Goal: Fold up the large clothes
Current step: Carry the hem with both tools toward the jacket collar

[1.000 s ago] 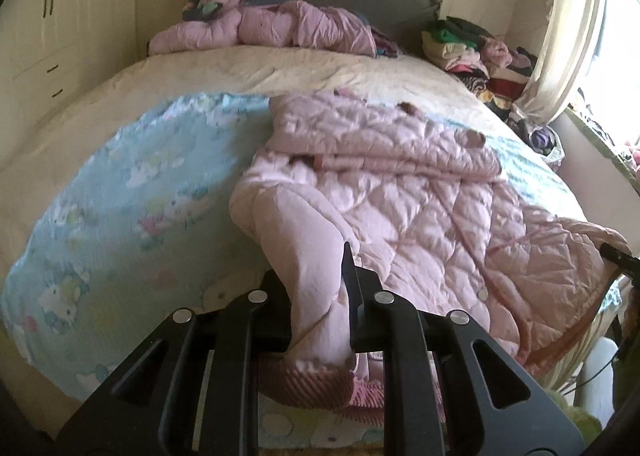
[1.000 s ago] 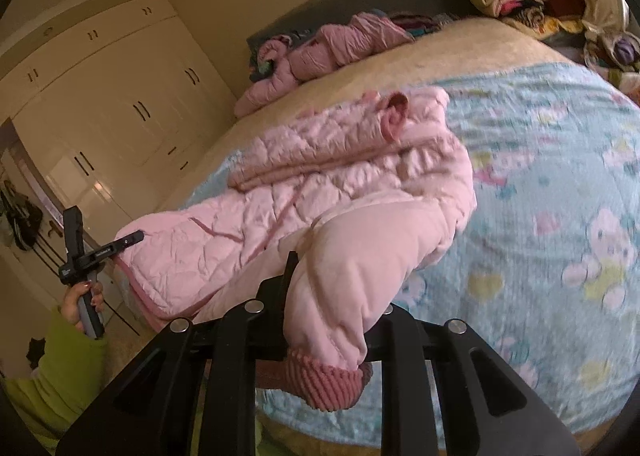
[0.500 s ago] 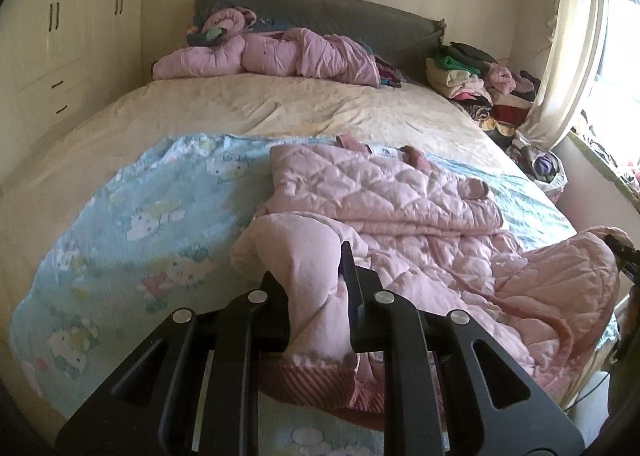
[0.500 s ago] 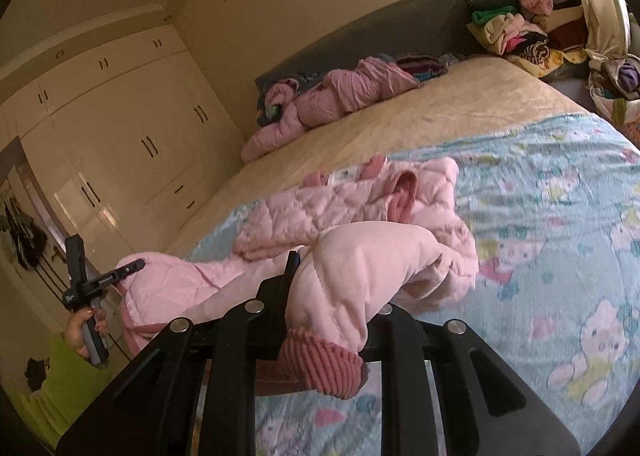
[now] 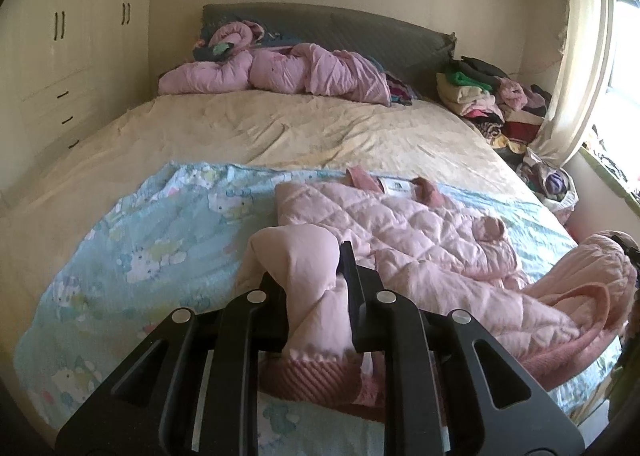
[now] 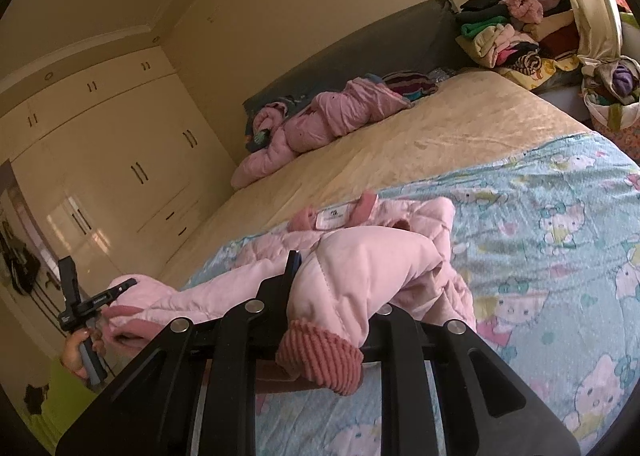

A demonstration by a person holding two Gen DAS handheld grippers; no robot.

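Both tongs, left (image 5: 316, 288) and right (image 6: 340, 288), pinch the puffy pink jacket's (image 5: 420, 232) sleeves above the cuffs: light, soft, floppy, best gripped there.

Quilted matt pink cloth jacket (image 5: 420, 232) bunching between matt black plastic fingers (image 5: 352, 276), ribbed knit cuff (image 6: 320, 352) hanging beneath them, printed cotton blanket (image 5: 160, 240) lying beyond.
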